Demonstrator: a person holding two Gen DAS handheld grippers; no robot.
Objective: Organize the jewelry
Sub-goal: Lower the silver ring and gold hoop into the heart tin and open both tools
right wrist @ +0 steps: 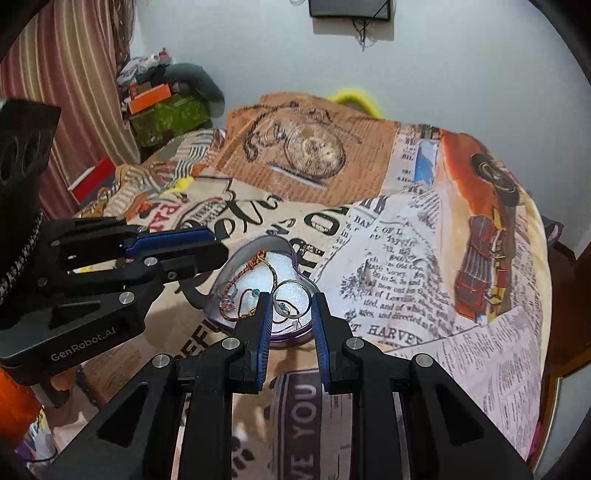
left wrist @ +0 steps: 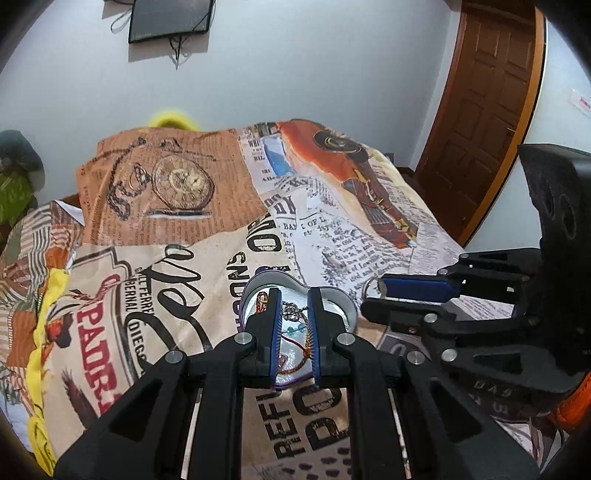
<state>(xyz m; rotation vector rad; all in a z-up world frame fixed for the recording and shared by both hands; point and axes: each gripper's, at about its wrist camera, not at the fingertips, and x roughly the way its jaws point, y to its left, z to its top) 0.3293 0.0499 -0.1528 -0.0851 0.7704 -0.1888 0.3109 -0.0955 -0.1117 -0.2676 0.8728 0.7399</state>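
A heart-shaped clear box (left wrist: 343,304) (right wrist: 236,266) with a white lining lies on the printed bedspread (left wrist: 177,221) (right wrist: 406,229). It holds thread bracelets (right wrist: 255,284) and a chain (left wrist: 291,312). My right gripper (right wrist: 293,306) is shut on a silver bangle (right wrist: 291,299), held over the box's near right side. The bangle shows at the right gripper's tip in the left wrist view (left wrist: 373,288). My left gripper (left wrist: 293,317) hovers open and empty over the box, and shows from the side in the right wrist view (right wrist: 207,243).
A wooden door (left wrist: 480,110) stands at the far right. A wall-mounted screen (right wrist: 349,8) hangs behind the bed. Piled items and a green bag (right wrist: 166,114) sit by a striped curtain (right wrist: 74,74). A red box (right wrist: 92,179) lies at the bed's left edge.
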